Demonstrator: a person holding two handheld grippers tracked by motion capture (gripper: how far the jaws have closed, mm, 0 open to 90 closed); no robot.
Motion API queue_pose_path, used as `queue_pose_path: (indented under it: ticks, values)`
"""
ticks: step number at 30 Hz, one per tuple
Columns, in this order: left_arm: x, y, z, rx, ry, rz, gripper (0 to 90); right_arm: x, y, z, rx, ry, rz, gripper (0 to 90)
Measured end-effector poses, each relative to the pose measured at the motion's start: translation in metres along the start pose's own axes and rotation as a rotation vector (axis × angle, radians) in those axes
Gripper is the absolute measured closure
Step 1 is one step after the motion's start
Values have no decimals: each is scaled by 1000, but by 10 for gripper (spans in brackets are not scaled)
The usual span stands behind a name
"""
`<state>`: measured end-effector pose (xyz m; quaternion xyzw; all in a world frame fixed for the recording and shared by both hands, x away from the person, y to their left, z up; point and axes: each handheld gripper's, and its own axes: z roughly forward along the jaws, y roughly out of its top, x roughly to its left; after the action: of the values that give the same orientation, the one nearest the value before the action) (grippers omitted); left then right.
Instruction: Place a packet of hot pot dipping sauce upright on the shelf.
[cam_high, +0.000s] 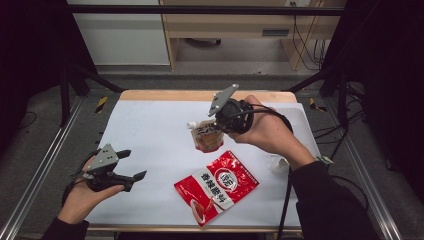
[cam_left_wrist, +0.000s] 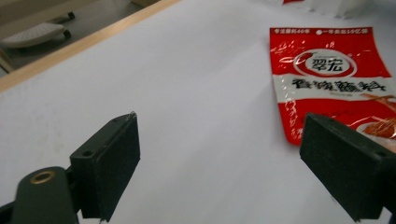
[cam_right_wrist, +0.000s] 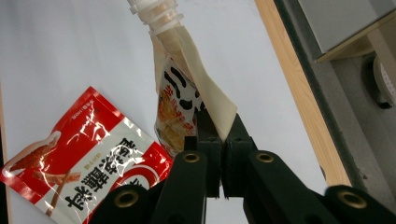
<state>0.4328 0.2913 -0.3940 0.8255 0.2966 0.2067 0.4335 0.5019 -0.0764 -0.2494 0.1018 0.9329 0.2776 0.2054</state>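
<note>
White sheeting is covering the wood-edged table (cam_high: 150, 130). At centre frame the right gripper (cam_high: 218, 126), jaws pressed together, is pinching a spouted sauce pouch (cam_high: 206, 136) by its edge above the surface. At lower left the left gripper (cam_high: 135, 165) is hovering with jaws spread, nothing between them. Lower centre, a red seasoning packet (cam_high: 217, 186) is lying flat.

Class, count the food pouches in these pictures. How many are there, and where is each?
2. The red pouch lies flat on the table's near side; the spouted pouch hangs clamped in the right gripper above the table.
</note>
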Motion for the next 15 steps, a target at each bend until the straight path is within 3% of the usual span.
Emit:
queue_pose_path:
  ticks: [2, 5, 9, 15]
  values:
    - [2, -11, 2, 6, 19, -19, 119, -4, -6, 0, 7, -10, 13, 888]
    - [3, -20, 4, 36, 26, -10, 107, -7, -14, 1, 14, -13, 29, 888]
    - [6, -28, 4, 23, 26, -45, 98, -10, -23, 0, 20, -22, 21, 887]
    - [5, -40, 6, 27, 71, -46, 90, -20, -39, -5, 14, -31, 46, 887]
